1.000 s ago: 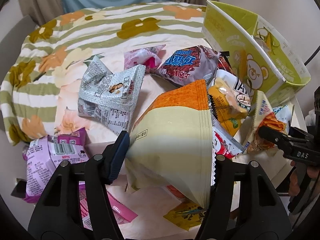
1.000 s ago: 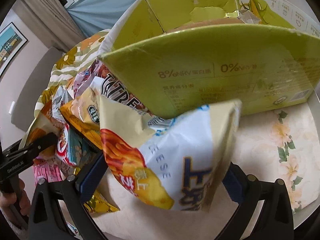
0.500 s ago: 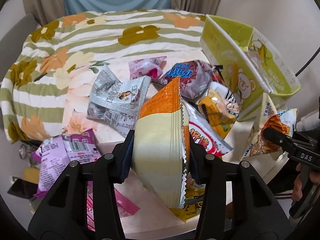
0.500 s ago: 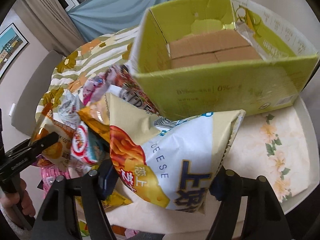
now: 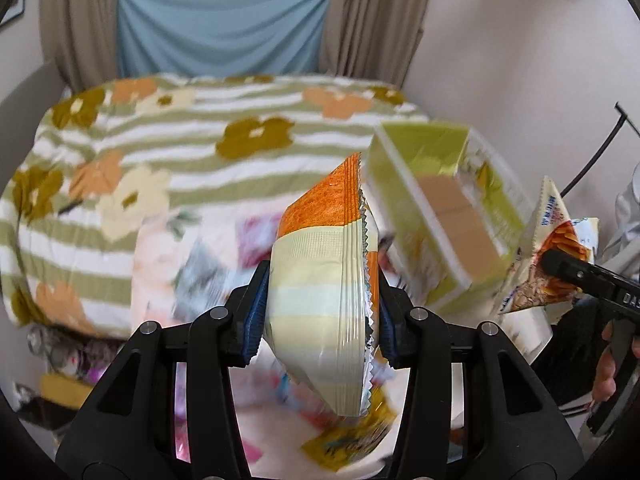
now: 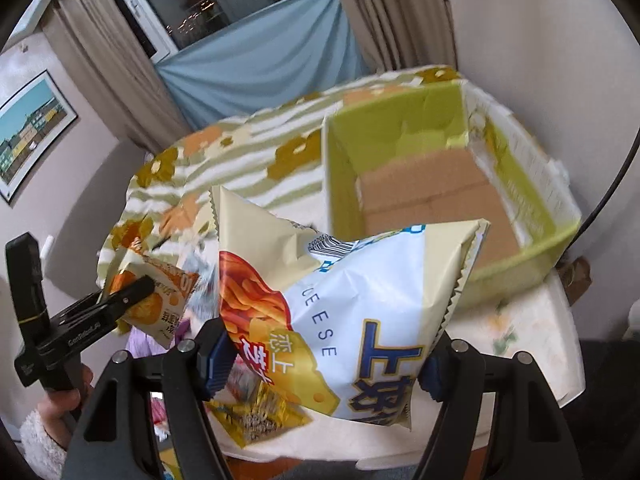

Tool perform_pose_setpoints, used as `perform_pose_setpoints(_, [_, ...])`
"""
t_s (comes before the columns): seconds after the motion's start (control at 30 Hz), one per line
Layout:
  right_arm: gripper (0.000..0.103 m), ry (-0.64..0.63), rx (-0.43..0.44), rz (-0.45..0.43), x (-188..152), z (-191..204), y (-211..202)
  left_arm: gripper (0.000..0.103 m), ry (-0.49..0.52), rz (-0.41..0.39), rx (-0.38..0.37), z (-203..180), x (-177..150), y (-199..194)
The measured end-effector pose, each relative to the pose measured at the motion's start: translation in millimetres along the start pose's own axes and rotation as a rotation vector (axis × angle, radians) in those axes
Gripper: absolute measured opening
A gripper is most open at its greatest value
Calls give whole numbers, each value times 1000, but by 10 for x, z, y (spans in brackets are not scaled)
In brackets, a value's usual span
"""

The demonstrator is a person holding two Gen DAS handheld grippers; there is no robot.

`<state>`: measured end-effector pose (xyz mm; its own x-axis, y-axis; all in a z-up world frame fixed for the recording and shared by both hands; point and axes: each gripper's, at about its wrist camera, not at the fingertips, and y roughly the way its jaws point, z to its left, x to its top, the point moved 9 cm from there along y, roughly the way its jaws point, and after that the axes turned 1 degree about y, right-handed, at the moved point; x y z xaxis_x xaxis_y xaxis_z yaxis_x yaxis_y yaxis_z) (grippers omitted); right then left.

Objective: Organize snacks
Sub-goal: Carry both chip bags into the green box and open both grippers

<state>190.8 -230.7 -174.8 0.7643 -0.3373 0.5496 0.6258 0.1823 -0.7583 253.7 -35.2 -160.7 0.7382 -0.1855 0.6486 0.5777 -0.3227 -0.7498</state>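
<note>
My left gripper (image 5: 318, 316) is shut on an orange and cream snack bag (image 5: 320, 280), squeezed narrow and held edge-on above the table. The right wrist view shows that left gripper (image 6: 132, 288) at the left, with the orange bag (image 6: 160, 304) in it. My right gripper (image 6: 324, 360) is shut on a white and cream cheese snack bag (image 6: 360, 300), its blue pads pressing both sides. At the right edge of the left wrist view the right gripper (image 5: 560, 264) shows with that cheese bag (image 5: 548, 240). The open green carton (image 6: 344, 184) stands behind, its brown bottom showing.
Several loose snack packets lie blurred on the flowered tablecloth (image 5: 160, 152), among them a yellow packet (image 5: 348, 436) near the front edge. The green carton (image 5: 408, 168) sits at the table's right side. A hand in a fluffy white sleeve (image 6: 44, 440) holds the left gripper.
Both grippers have closed on their bags and risen, lifting them off the pile. The carton, seen side-on before, now shows from above with its inside in view.
</note>
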Motion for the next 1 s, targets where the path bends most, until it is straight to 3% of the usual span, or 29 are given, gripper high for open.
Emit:
perform_pose_setpoints(0.2, [69,-44,-46,-53,550,-333,-10,42,28,-86,-34,-633,704,165])
perform_pose_setpoints(0.43, [69,-64,-21,-10,1002,-833,200,42,7,-68,-59,-1450,1324,865])
perform_pose_setpoints(0.63, [69,-86,-21,35,1301,-1266,426,42,7,24,-29,-1849,1498,1654])
perform_pose_setpoints(0.83, [69,-100,-20,93,1430,-1536,713,44,-22,112,-7,-1907,1450,2274])
perform_pose_setpoints(0.87, [69,-98,-15,103,1436,-1565,760,49,-20,117,-1,-1888,1434,2318])
perform_pose_setpoints(0.93, [69,-104,-16,118,1434,-1590,833,73,-11,121,24,-1831,1435,2386])
perform_pose_setpoints(0.97, [69,-111,-21,126,1430,-1601,872,92,-8,111,35,-1807,1442,2375])
perform_pose_setpoints(1.0, [69,-115,-26,130,1420,-1608,891,97,-5,94,46,-1790,1451,2351])
